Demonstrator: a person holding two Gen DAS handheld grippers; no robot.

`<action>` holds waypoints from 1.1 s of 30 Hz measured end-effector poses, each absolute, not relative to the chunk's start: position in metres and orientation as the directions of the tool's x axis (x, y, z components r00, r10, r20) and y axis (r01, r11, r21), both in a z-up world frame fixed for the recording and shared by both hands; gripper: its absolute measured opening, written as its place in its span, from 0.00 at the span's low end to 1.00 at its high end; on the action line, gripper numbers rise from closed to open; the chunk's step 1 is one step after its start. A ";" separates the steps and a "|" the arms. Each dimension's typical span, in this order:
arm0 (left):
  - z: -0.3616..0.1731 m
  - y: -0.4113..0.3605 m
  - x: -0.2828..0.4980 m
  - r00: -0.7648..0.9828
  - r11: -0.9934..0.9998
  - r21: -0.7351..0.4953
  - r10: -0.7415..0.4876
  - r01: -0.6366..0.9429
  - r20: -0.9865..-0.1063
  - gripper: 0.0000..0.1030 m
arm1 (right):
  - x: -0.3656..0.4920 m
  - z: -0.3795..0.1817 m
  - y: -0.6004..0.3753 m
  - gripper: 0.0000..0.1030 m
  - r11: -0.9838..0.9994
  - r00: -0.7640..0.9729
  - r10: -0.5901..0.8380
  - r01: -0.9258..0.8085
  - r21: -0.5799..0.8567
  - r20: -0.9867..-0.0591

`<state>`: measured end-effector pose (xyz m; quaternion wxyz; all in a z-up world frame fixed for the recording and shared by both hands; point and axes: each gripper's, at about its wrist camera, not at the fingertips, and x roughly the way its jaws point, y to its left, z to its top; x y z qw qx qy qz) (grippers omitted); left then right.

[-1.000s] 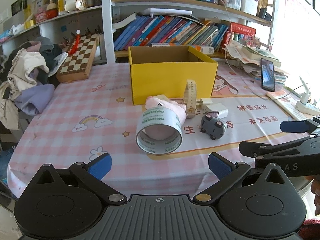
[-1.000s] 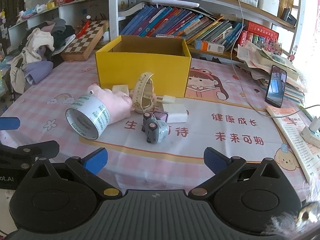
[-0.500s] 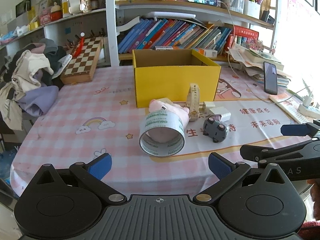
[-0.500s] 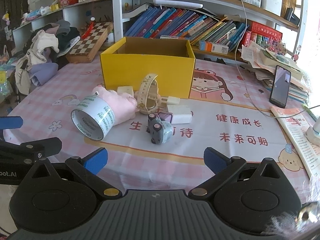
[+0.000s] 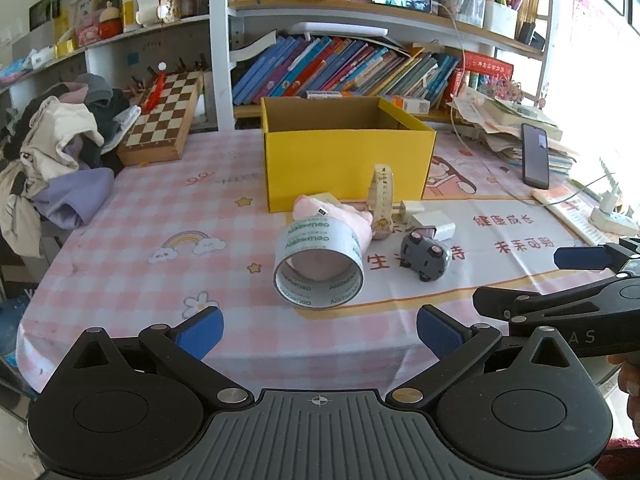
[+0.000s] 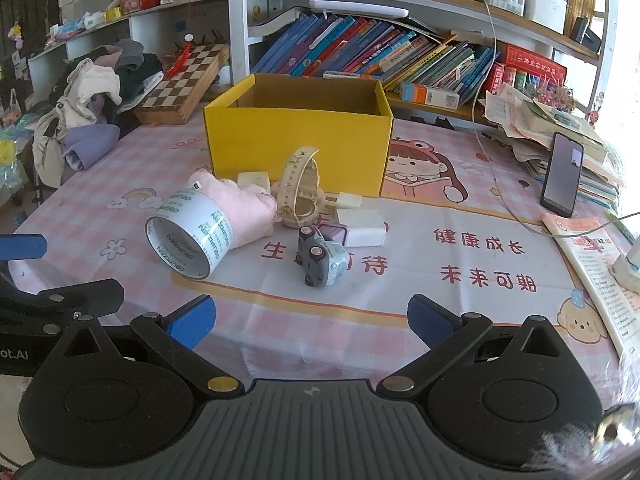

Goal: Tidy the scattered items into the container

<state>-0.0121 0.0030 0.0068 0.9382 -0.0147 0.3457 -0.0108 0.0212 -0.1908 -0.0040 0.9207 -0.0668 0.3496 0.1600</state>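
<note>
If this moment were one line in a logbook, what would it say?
phase: approach | left gripper: open, empty | right gripper: open, empty | yellow box: no items visible inside | tape roll, toy car: on table

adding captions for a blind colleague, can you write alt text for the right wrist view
An open right gripper hovers over a pink checked table in front of a yellow box with scattered items before it: a tape roll lying against a pink plush, a cream watch, white chargers and a grey toy car. Bookshelves stand behind.
</note>
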 end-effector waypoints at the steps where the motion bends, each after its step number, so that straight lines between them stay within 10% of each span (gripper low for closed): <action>1: 0.006 0.003 -0.012 0.761 0.999 -0.034 -0.030 0.010 -0.648 1.00 | 0.021 -0.004 -0.191 1.00 0.940 0.704 0.248 -0.342 -0.011 -0.665; 33: 0.007 0.007 -0.010 0.755 1.000 -0.008 0.007 -0.017 -0.656 1.00 | 0.019 -0.003 -0.188 0.99 0.938 0.694 0.246 -0.346 -0.013 -0.676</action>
